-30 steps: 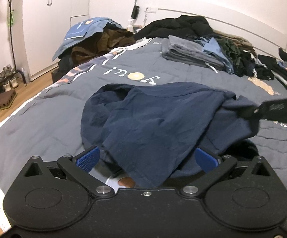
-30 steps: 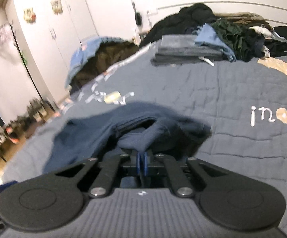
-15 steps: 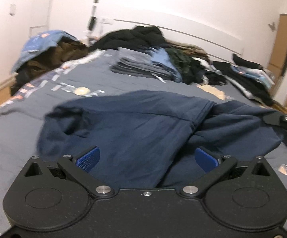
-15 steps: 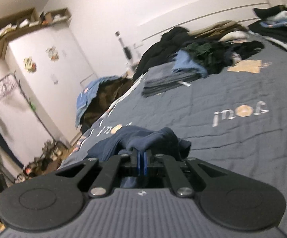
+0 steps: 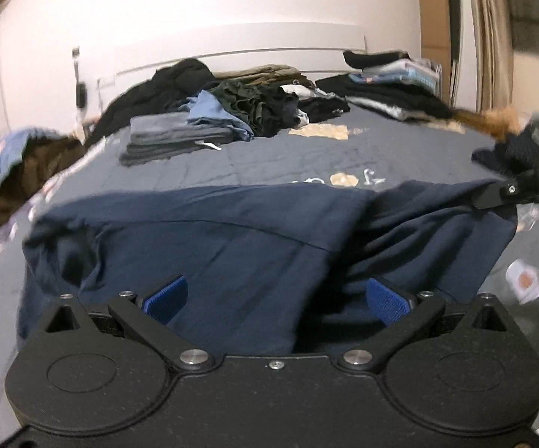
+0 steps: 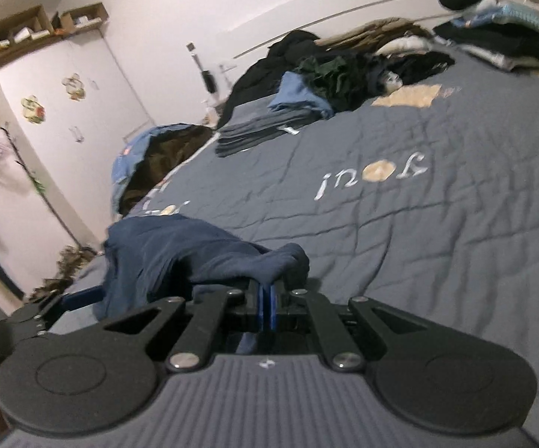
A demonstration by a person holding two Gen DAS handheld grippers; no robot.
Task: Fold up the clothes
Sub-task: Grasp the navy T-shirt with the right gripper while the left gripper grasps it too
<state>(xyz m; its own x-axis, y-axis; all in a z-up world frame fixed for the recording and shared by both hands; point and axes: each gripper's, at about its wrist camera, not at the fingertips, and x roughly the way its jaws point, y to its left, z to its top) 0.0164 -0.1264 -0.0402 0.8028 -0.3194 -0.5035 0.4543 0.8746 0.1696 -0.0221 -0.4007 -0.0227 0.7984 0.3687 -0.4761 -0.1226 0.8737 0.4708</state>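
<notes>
Navy shirt (image 5: 232,246) hung stretched over the bed (image 6: 418,224), its corner pinched in the closed right gripper (image 6: 265,304), the left gripper (image 5: 275,298) spread wide around loose cloth, which might slip free.

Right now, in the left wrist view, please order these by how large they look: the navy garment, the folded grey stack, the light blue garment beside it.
1. navy garment, though it lies nearest the camera, which enlarges it
2. folded grey stack
3. light blue garment
</notes>
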